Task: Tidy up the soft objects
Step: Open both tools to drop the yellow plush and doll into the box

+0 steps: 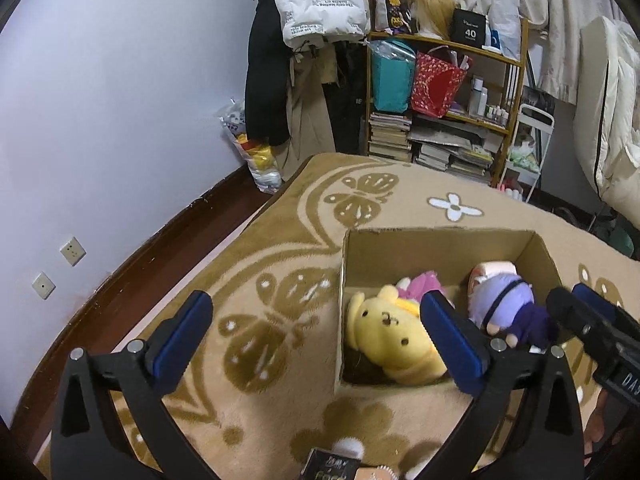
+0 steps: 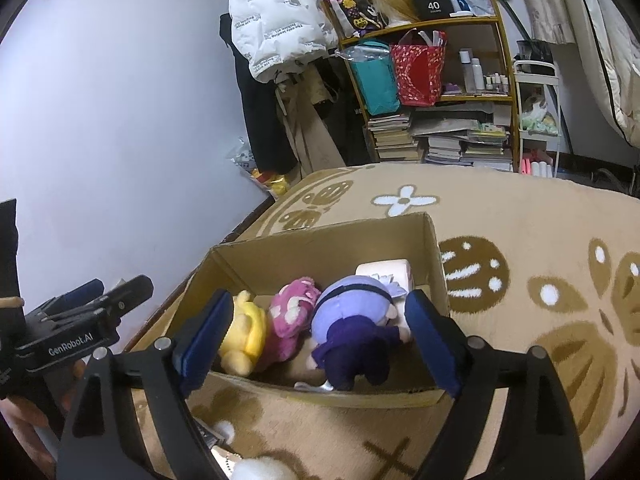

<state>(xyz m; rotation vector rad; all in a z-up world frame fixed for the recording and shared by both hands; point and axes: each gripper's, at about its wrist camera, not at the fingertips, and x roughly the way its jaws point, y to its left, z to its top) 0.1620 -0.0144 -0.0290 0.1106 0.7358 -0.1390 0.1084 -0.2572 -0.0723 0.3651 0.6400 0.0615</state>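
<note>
A cardboard box (image 1: 440, 237) stands on the patterned carpet; it also shows in the right wrist view (image 2: 320, 242). Inside lie a yellow plush (image 1: 390, 330) (image 2: 250, 330), a pink plush (image 1: 426, 284) (image 2: 294, 316) and a purple doll (image 1: 508, 304) (image 2: 356, 320), with a pale pink item (image 2: 386, 270) behind. My left gripper (image 1: 316, 332) is open and empty, left of the box. My right gripper (image 2: 320, 332) is open and empty above the box's near side, its jaws on either side of the doll without touching. The right gripper shows at the left view's right edge (image 1: 592, 320).
A wooden shelf (image 1: 448, 92) with books, bags and bottles stands at the back, hanging coats (image 1: 304, 40) to its left. A plastic bag (image 1: 256, 152) leans by the wall. A white fluffy thing (image 2: 260, 470) and a dark packet (image 1: 332, 466) lie on the carpet near me.
</note>
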